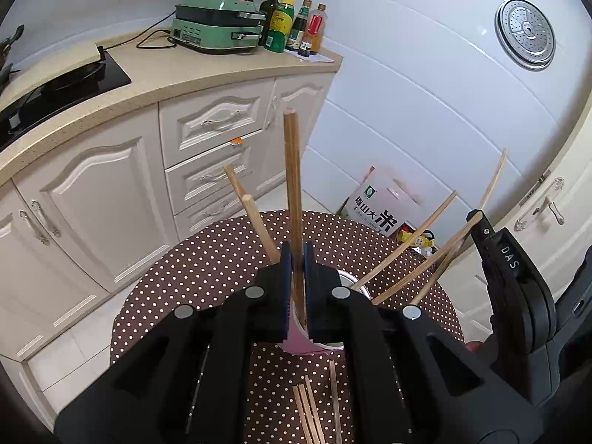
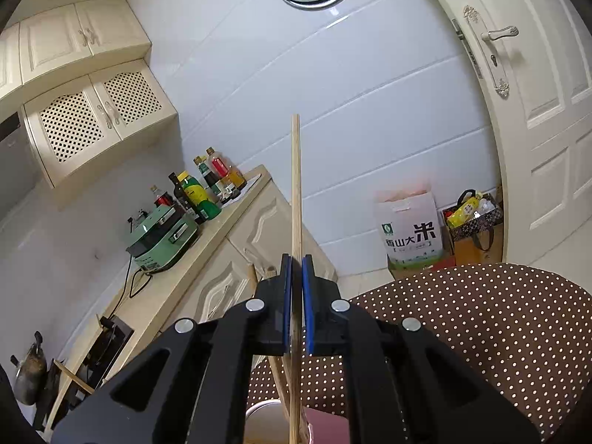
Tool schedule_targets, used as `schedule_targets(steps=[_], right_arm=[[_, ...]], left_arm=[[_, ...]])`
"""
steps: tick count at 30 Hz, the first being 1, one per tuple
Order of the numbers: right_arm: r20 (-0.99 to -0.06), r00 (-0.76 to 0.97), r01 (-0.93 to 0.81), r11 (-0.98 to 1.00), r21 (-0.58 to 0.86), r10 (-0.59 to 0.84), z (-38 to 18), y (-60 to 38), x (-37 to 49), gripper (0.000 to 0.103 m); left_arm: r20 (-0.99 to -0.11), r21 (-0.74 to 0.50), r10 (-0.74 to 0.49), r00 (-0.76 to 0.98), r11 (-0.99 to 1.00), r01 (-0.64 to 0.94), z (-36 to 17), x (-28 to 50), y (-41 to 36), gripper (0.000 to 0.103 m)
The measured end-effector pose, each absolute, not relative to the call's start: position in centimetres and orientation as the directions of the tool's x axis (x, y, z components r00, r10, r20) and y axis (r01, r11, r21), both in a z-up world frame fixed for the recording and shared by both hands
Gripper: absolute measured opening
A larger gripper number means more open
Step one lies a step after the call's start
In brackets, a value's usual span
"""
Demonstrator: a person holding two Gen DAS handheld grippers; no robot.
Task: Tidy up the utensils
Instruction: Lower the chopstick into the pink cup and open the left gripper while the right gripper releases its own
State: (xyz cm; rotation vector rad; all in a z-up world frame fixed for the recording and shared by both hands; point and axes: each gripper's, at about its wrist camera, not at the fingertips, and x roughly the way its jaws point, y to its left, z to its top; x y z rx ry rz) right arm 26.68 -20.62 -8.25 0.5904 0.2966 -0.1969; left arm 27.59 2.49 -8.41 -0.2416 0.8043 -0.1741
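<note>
My left gripper (image 1: 296, 255) is shut on a wooden chopstick (image 1: 292, 185) that stands upright over a pink-and-white holder cup (image 1: 301, 344) on the dotted table (image 1: 207, 270). Several chopsticks (image 1: 407, 248) lean out of the cup to the right, and two more (image 1: 248, 211) lean left. Loose chopsticks (image 1: 310, 407) lie flat on the table near me. My right gripper (image 2: 296, 262) is shut on another chopstick (image 2: 296, 185), held upright above the cup (image 2: 266, 418). The right gripper also shows at the right of the left wrist view (image 1: 481, 222).
A beige counter (image 1: 177, 70) with a green grill appliance (image 1: 218, 24), sauce bottles (image 1: 292, 26) and a black hob (image 1: 63, 85) runs along the far left. A rice bag (image 2: 410, 233) and a shopping bag (image 2: 473, 222) stand on the floor by the door (image 2: 536, 74).
</note>
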Motion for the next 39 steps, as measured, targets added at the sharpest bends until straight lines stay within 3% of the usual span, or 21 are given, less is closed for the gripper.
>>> schedule_targets(steps=[14, 23, 31, 34, 36, 39], right_arm=[[-0.245, 0.956, 0.262, 0.841, 0.473, -0.160, -11.0, -18.6, 25.9, 0.004], [-0.309, 0.948, 0.187, 0.913, 0.363, -0.072, -13.4, -16.4, 24.2, 0.005], [-0.429, 0.900, 0.050, 0.959, 0.280, 0.078, -13.8, -16.2, 24.3, 0.006], [-0.463, 0.878, 0.022, 0.956, 0.293, 0.121, -13.7, -16.9, 24.2, 0.008], [-0.480, 0.867, 0.012, 0.957, 0.289, 0.134, -13.4, -17.4, 23.9, 0.011], [-0.503, 0.852, -0.001, 0.962, 0.273, 0.144, -13.2, -18.0, 23.2, 0.014]], left_arm=[[-0.651, -0.261, -0.277, 0.707, 0.956, 0.134, -10.1, 26.8, 1.9, 0.007], [-0.619, -0.234, -0.275, 0.736, 0.959, 0.162, -10.4, 26.1, 2.0, 0.008], [-0.648, -0.219, -0.243, 0.722, 0.967, 0.129, -11.2, 25.4, 1.9, 0.011], [-0.699, -0.200, -0.226, 0.678, 0.973, 0.119, -12.0, 25.3, 1.7, 0.028], [-0.700, -0.198, -0.209, 0.683, 0.976, 0.095, -12.0, 24.9, 1.9, 0.046], [-0.692, -0.213, -0.201, 0.693, 0.975, 0.069, -11.8, 23.9, 2.2, 0.050]])
